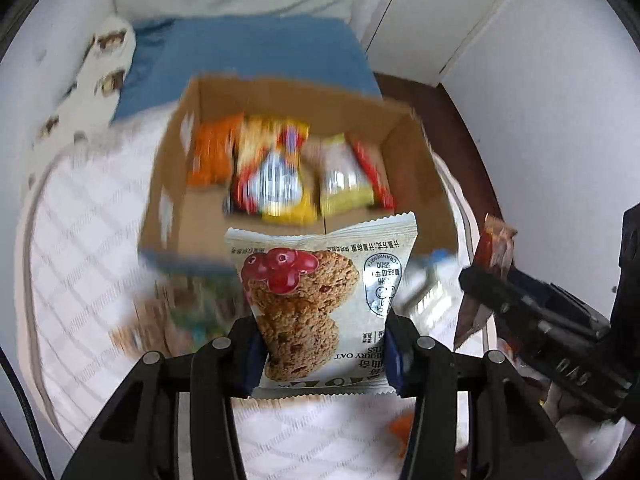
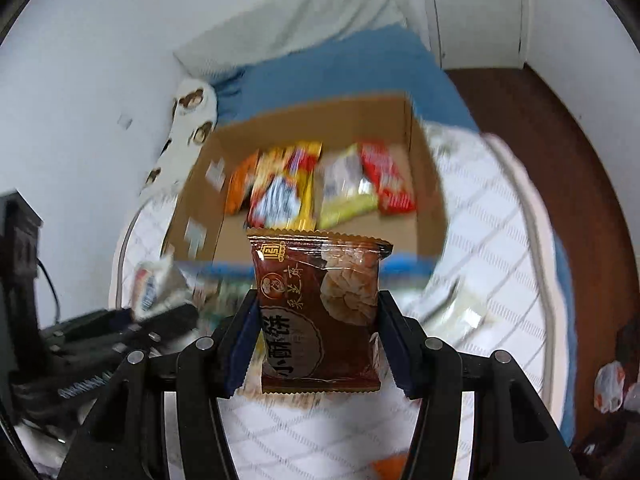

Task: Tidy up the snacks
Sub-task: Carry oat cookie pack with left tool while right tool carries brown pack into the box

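My left gripper (image 1: 322,344) is shut on a white cranberry oat cookie packet (image 1: 320,292) and holds it up before the near wall of an open cardboard box (image 1: 412,184). My right gripper (image 2: 318,340) is shut on a brown pastry packet (image 2: 320,312), also before the box (image 2: 424,184). The box holds several snack packets: orange (image 1: 212,152), yellow and red (image 1: 276,172), pale yellow (image 1: 344,180) and red (image 2: 386,180). The right gripper with its brown packet (image 1: 492,256) shows at the right of the left wrist view. The left gripper's body (image 2: 104,336) shows at the left of the right wrist view.
The box stands on a white quilted bed cover (image 1: 88,240) with a blue sheet (image 1: 248,48) behind it. Loose packets lie by the box's near wall (image 2: 152,284) and at the floor's right edge (image 2: 608,388). A dark wooden floor (image 2: 540,120) lies to the right.
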Motion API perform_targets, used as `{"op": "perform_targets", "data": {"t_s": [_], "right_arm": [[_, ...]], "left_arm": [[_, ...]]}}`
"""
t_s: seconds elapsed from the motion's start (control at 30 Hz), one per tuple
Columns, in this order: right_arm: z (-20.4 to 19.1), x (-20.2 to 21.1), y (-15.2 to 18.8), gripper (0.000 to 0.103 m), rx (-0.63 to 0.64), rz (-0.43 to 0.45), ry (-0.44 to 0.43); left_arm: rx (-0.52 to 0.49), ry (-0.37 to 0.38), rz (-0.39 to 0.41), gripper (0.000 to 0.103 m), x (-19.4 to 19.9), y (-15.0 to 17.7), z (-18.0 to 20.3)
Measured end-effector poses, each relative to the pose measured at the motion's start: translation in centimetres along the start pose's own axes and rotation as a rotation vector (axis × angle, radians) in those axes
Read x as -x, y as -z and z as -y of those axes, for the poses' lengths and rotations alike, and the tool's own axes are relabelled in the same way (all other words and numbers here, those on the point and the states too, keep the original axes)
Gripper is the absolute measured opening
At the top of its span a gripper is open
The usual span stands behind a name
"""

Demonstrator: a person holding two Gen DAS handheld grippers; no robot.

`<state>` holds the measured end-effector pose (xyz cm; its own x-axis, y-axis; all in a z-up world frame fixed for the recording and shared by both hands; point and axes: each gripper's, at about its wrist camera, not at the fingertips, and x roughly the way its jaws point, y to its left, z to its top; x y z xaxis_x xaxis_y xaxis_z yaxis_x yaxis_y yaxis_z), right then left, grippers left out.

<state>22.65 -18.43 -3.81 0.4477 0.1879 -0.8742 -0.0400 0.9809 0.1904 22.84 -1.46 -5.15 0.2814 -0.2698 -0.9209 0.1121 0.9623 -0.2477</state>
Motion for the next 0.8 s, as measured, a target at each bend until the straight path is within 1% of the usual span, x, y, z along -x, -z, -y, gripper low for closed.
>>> {"op": "perform_targets", "data": {"t_s": [0.03,0.07,0.13,0.17,0.23,0.3,0.4,0.53,0.6,0.63,0.67,0.7,0.73,0.77,0.8], "right_arm": [[0.1,-1.0,-1.4,0.059,-0.002,0.002,0.017],[0.2,-1.6,-2.3,0.059,0.004,-0.004,0.031],[0.3,-3.4,-4.0,0.059,0.011,-0.023,0.06],[0.5,-4.8,-4.7,0.059,0.011,-0.039,0.066],[0.9,-7.0,-6.0,0.059,0.003,-0.071,0.075],[1.1,-8.8,-6.8,0.059,0.006,-0.095,0.087],[1.7,-11.5,-7.5,0.059,-0.003,-0.137,0.085],[2.2,-14.1,-7.6,0.059,0.0,-0.193,0.092],[2.6,-14.9,-7.5,0.06,-0.006,-0.217,0.088],[2.8,-15.5,-7.4,0.065,-0.008,-0.246,0.09],[3.1,-16.3,-7.2,0.081,-0.01,-0.287,0.092],[3.3,-16.9,-7.1,0.088,-0.012,-0.308,0.094],[3.4,-17.1,-7.0,0.093,-0.008,-0.316,0.099],[3.5,-17.3,-7.0,0.093,-0.001,-0.323,0.107],[3.6,-17.5,-6.9,0.093,0.001,-0.328,0.111]], "left_arm": [[-0.007,-0.024,0.007,0.045,-0.5,-1.7,0.1],[-0.012,-0.034,0.0,0.045,-1.3,-3.4,-0.8],[-0.009,-0.031,-0.035,0.045,-3.4,-5.6,-1.1],[0.001,-0.027,-0.06,0.045,-4.4,-6.5,-1.2],[0.026,-0.005,-0.136,0.045,-7.5,-8.7,-1.4],[0.047,0.015,-0.192,0.045,-9.8,-9.8,-1.8],[0.068,0.024,-0.271,0.045,-13.7,-11.2,-2.2],[0.066,0.014,-0.338,0.045,-16.3,-11.0,-2.2],[0.043,0.011,-0.37,0.045,-17.4,-10.4,-1.9],[0.039,0.014,-0.386,0.047,-18.1,-10.3,-2.0],[0.042,0.016,-0.405,0.052,-18.6,-10.0,-2.1],[0.051,0.024,-0.417,0.066,-19.1,-9.8,-2.4],[0.059,0.023,-0.417,0.073,-19.5,-9.7,-2.7],[0.06,0.017,-0.416,0.083,-19.8,-9.6,-2.9],[0.061,0.01,-0.415,0.085,-19.9,-9.6,-3.1]]}}
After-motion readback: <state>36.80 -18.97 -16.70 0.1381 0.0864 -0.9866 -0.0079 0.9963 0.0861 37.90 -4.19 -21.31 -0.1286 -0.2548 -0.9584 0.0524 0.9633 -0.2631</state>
